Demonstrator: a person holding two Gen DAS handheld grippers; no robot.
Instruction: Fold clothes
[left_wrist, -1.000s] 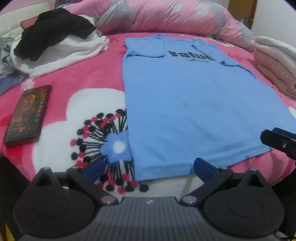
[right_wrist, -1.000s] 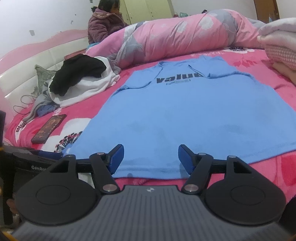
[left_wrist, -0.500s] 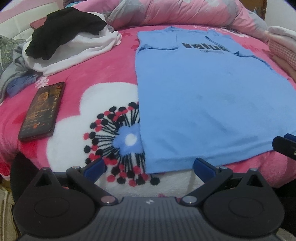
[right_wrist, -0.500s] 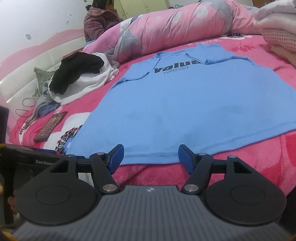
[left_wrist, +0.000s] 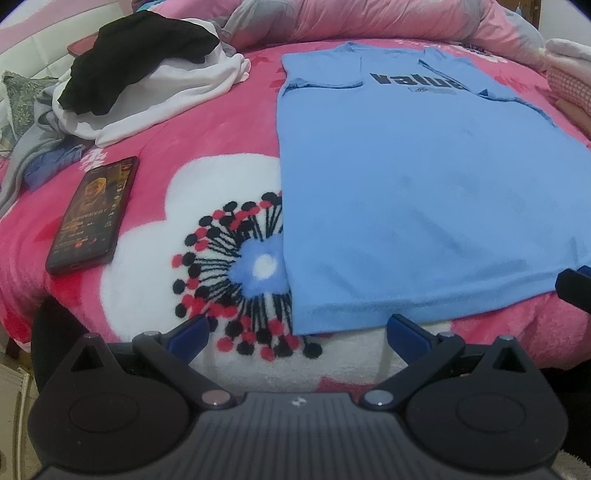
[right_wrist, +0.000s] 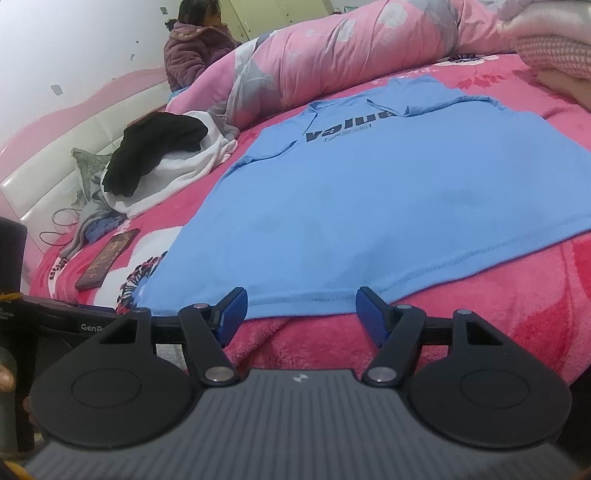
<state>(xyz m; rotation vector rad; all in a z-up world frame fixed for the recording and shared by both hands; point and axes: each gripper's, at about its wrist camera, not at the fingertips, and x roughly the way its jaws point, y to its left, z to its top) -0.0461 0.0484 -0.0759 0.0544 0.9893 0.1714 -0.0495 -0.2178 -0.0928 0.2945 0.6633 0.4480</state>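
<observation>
A light blue T-shirt with dark lettering lies spread flat on the pink flowered blanket, sleeves folded in, its hem toward me. My left gripper stands open just before the hem's left corner, nothing between its blue pads. My right gripper is open too, its pads close to the hem's middle stretch, apart from the cloth. The right gripper's tip shows at the right edge of the left wrist view; the left gripper's body shows low left in the right wrist view.
A phone lies left of the shirt. A heap of black and white clothes sits at the back left. A rolled pink quilt runs along the back, folded blankets at the right. A person sits beyond the bed.
Both views have tipped and drawn back toward the bed's near edge; the hem now sits farther up in each view. Both grippers stay open.
</observation>
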